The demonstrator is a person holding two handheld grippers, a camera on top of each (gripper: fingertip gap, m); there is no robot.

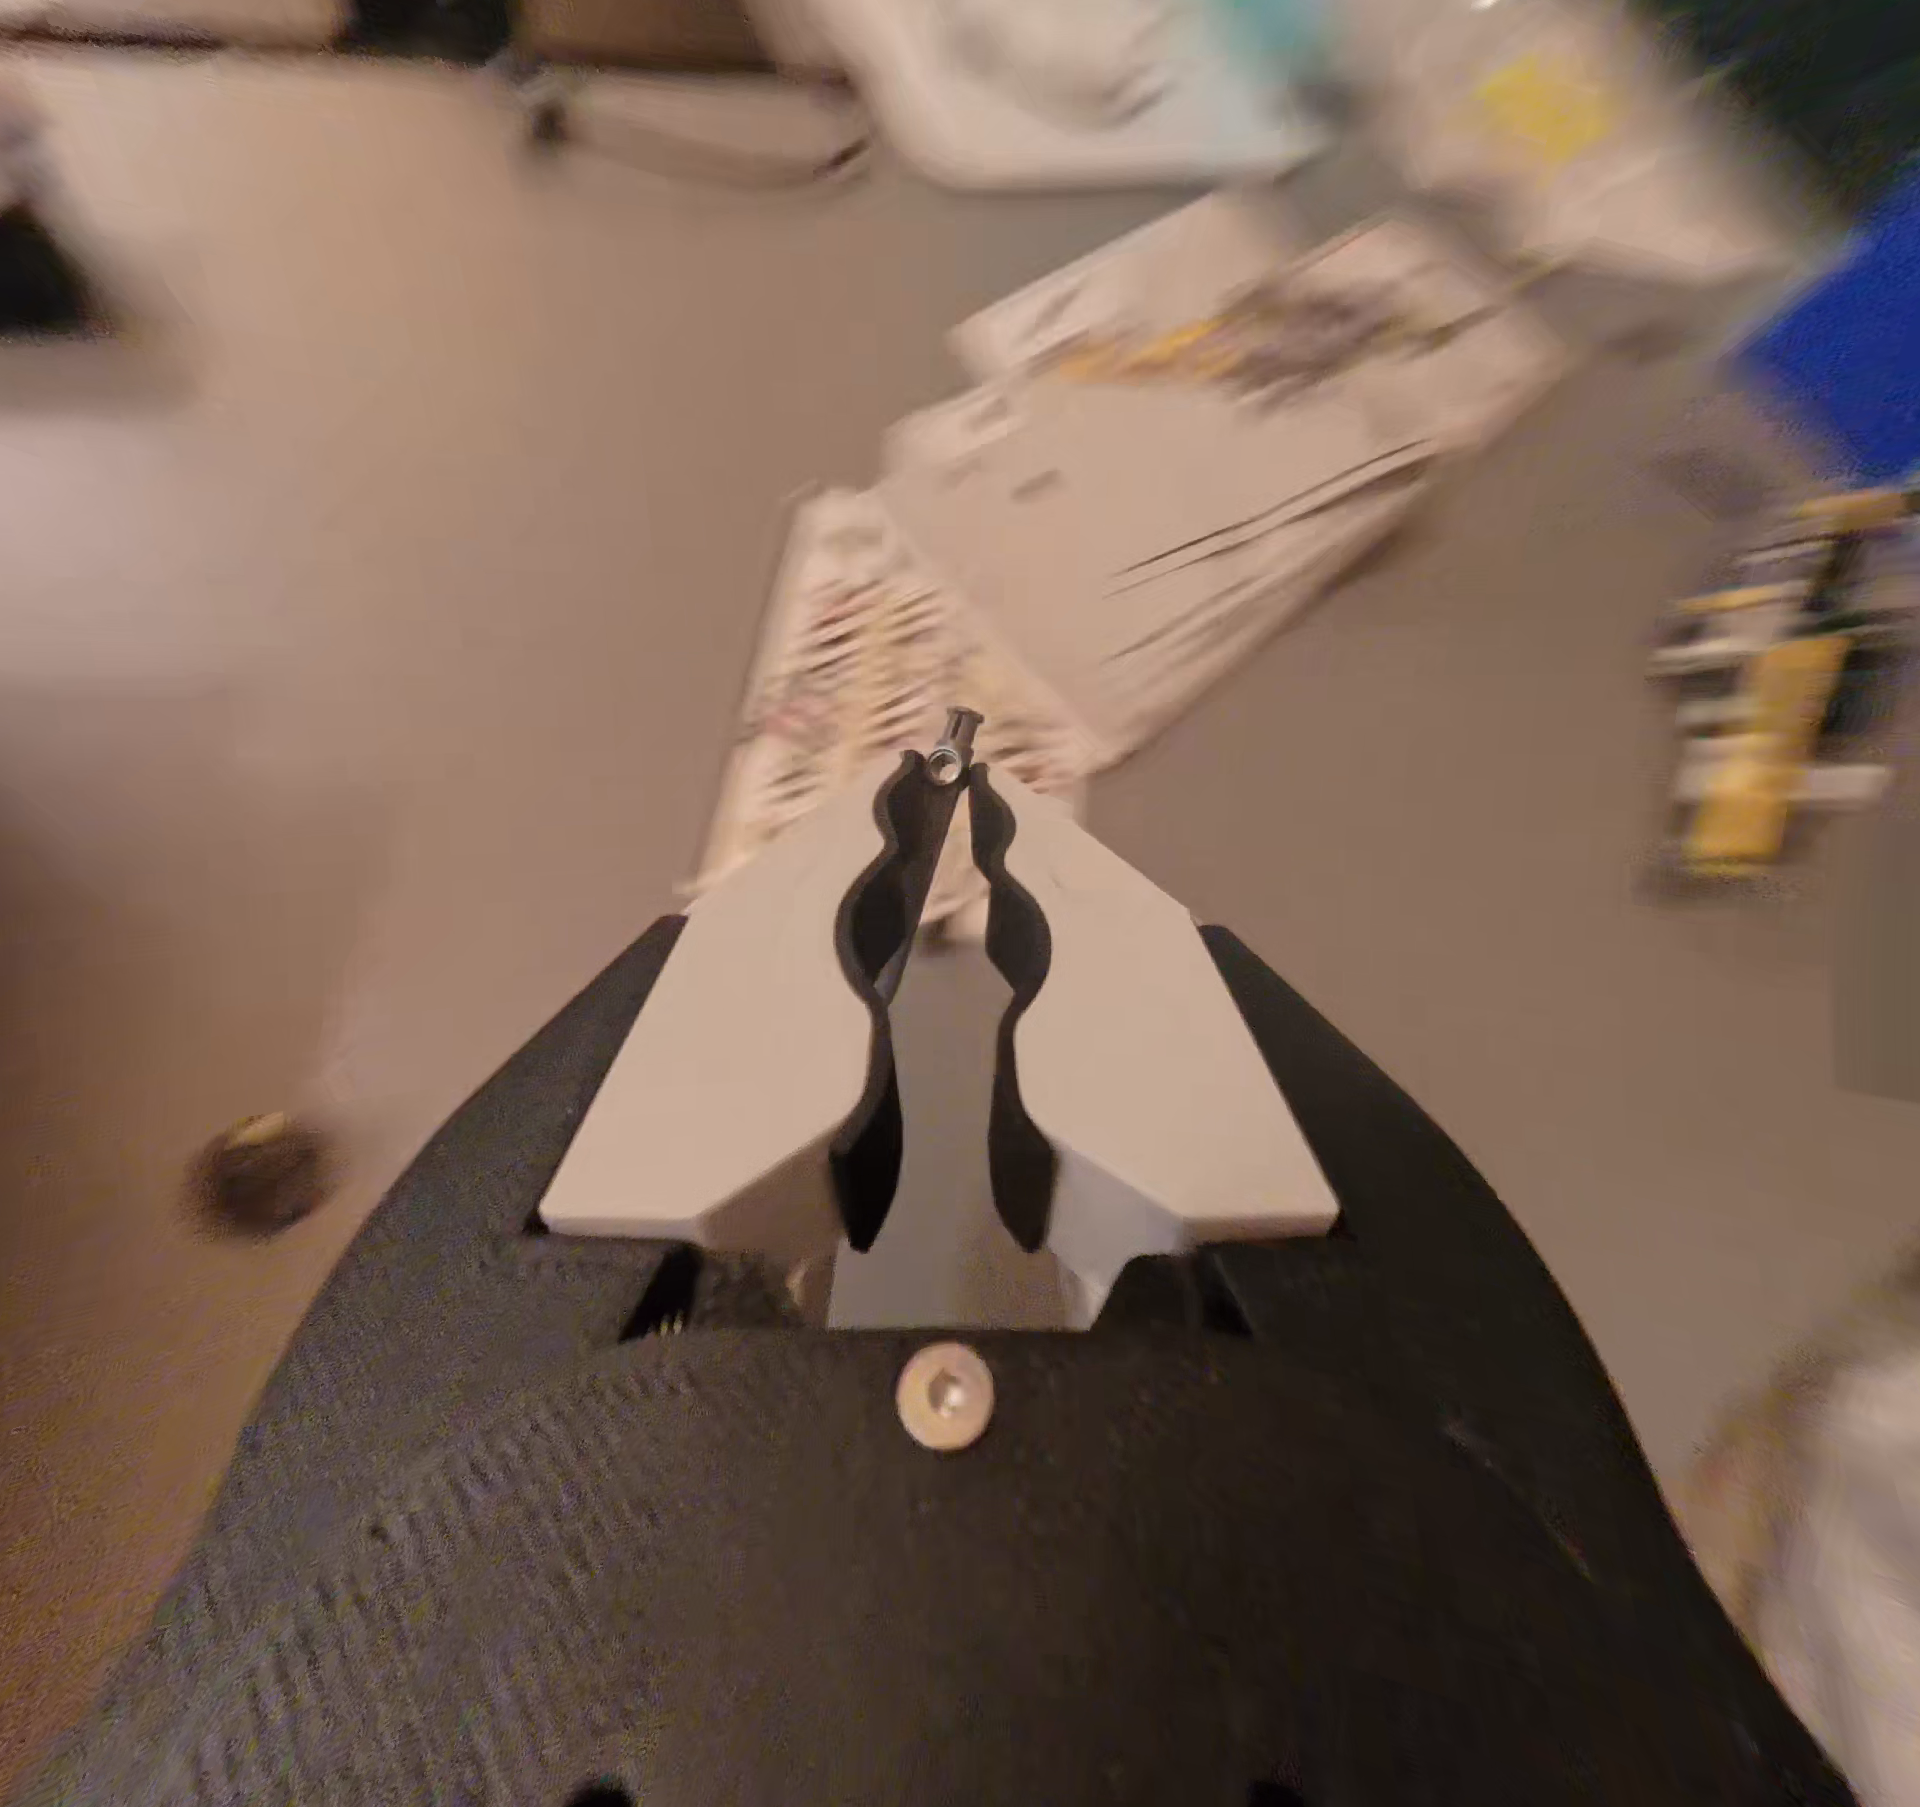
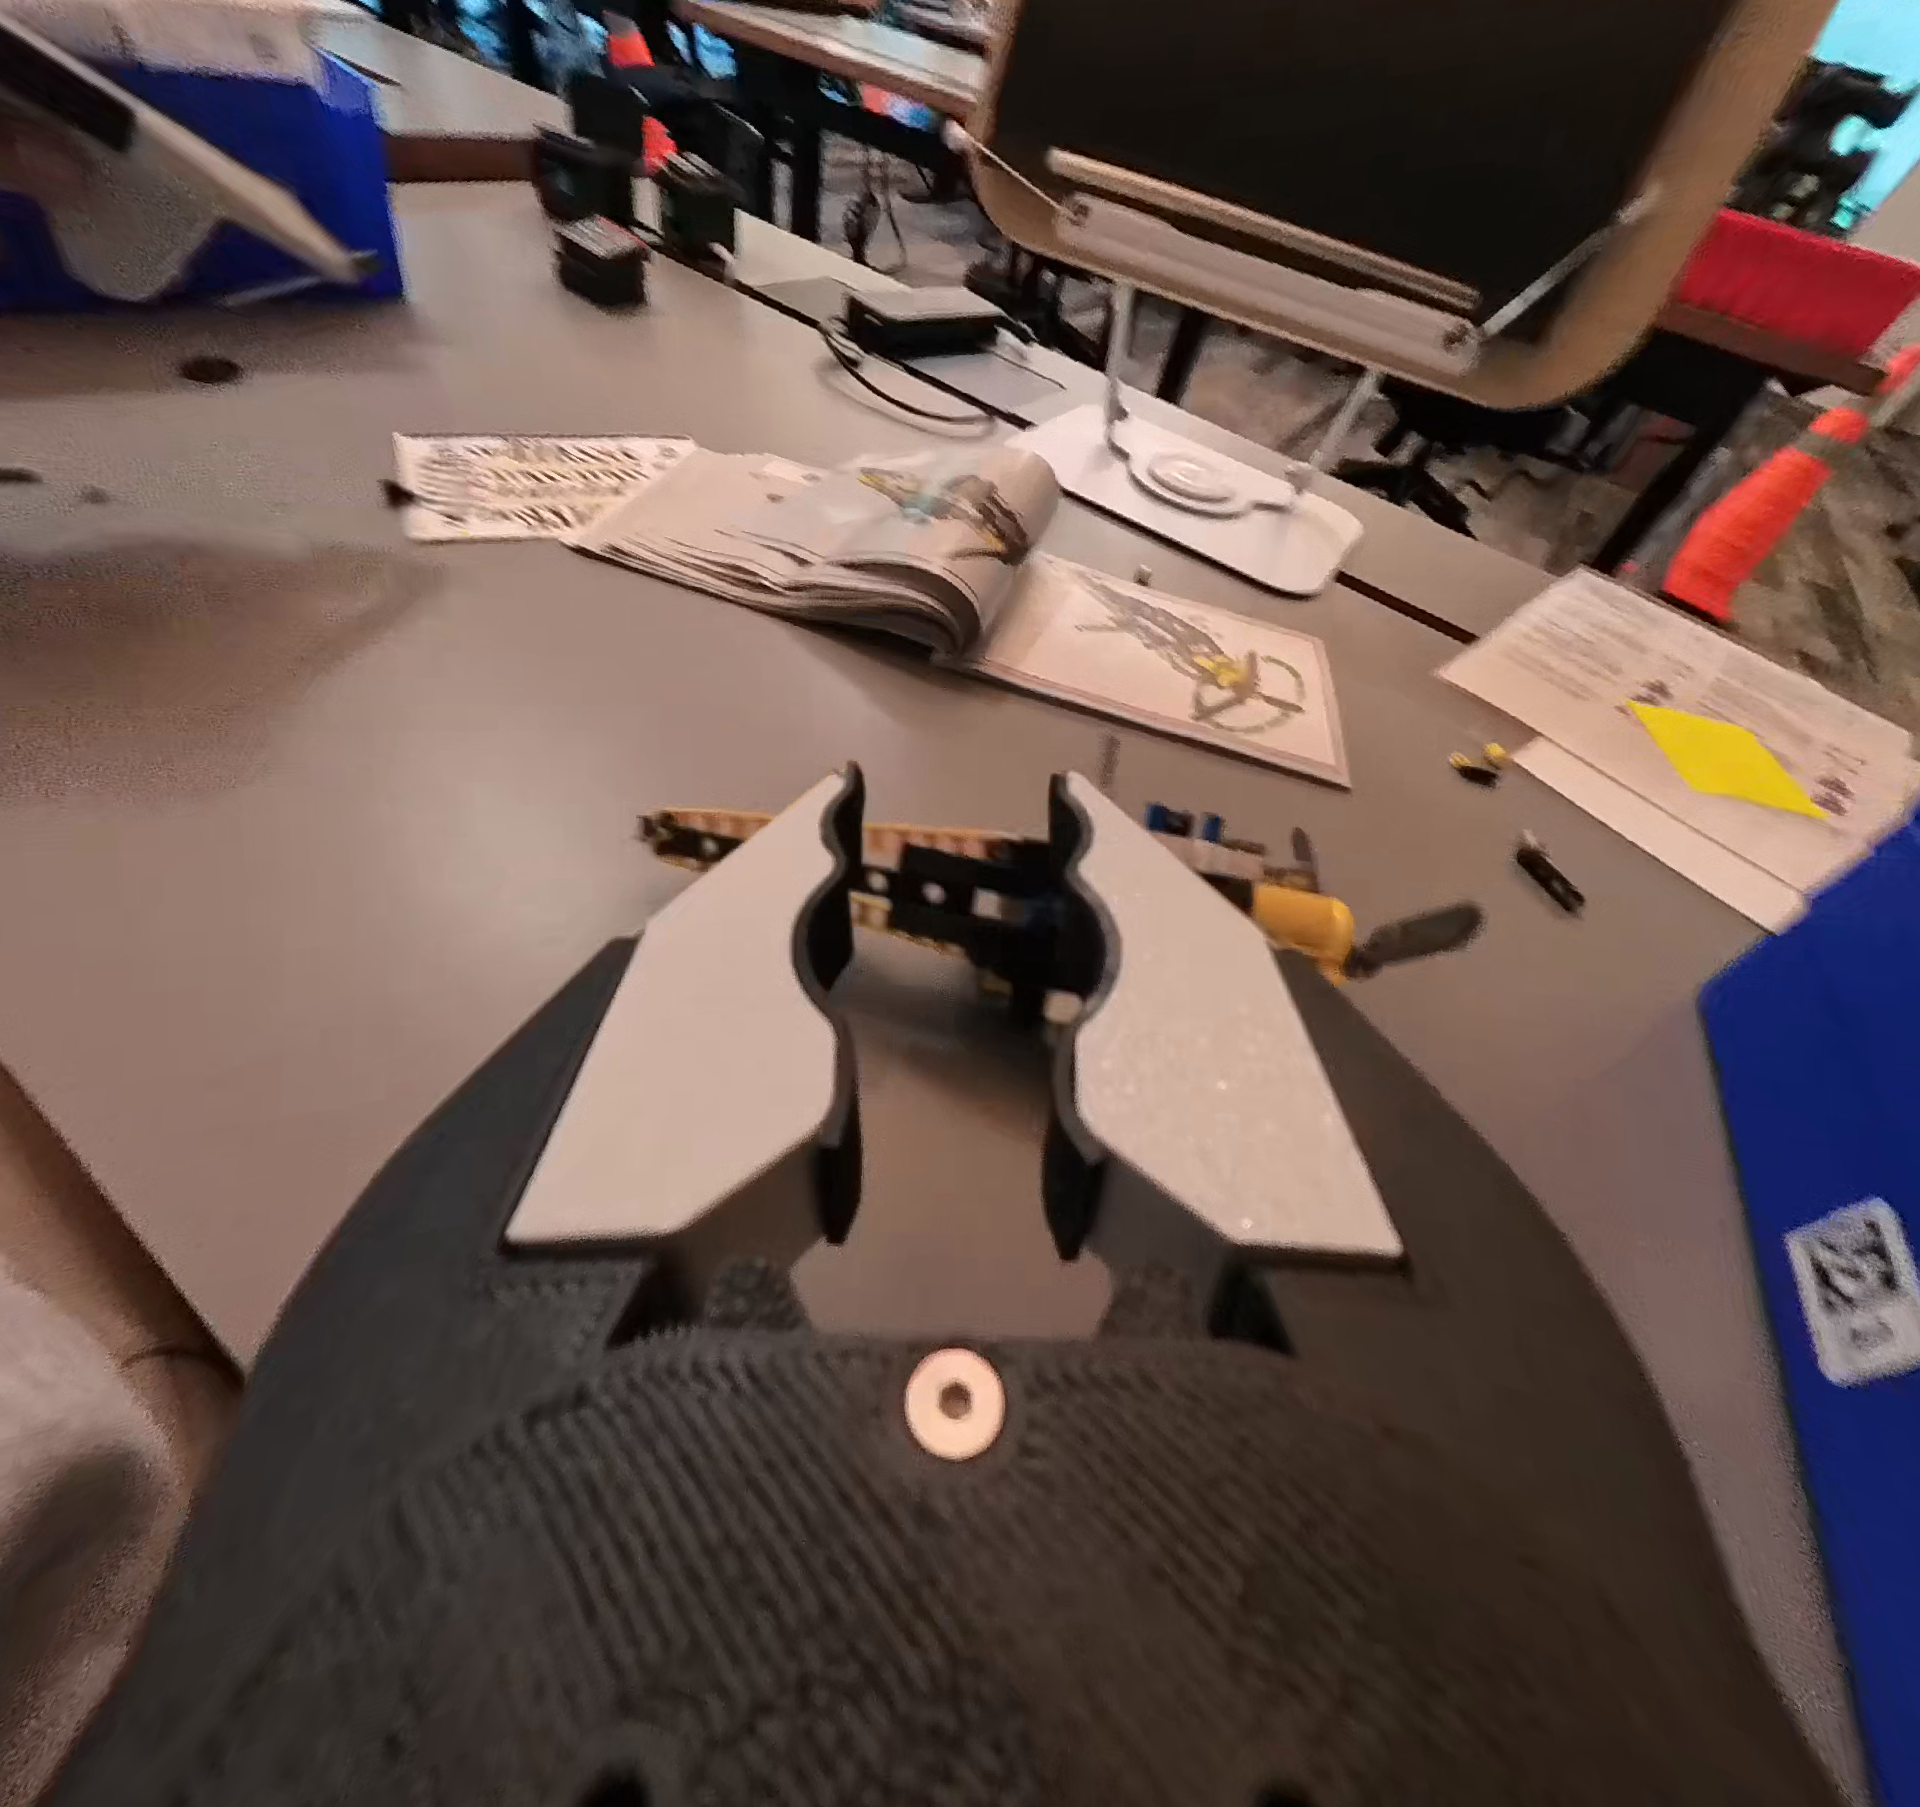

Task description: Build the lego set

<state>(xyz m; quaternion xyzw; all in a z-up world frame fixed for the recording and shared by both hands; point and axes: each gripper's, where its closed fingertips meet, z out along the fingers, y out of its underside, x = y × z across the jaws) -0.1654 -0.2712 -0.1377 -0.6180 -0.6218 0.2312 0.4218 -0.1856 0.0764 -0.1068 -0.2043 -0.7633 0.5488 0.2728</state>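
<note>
My left gripper (image 1: 945,770) is shut on a thin dark pin (image 1: 952,734), a lego rod that sticks out past the fingertips and runs back between them. The left wrist view is heavily blurred by motion. The partly built black and yellow lego model (image 1: 1766,708) shows blurred at the right edge there. In the right wrist view my right gripper (image 2: 956,791) is open, its jaws on either side of the black middle part of the lego model (image 2: 966,900), which lies on the grey table (image 2: 416,822). I cannot tell whether the fingers touch it.
An open instruction booklet (image 2: 935,594) and a sticker sheet (image 2: 520,484) lie beyond the model. Small loose pieces (image 2: 1548,869) lie at the right by printed sheets (image 2: 1704,718). Blue boxes (image 2: 1829,1186) stand at right and far left. A monitor stand (image 2: 1216,500) is behind. Some 35 centimeters of space lies between my two pairs of fingers.
</note>
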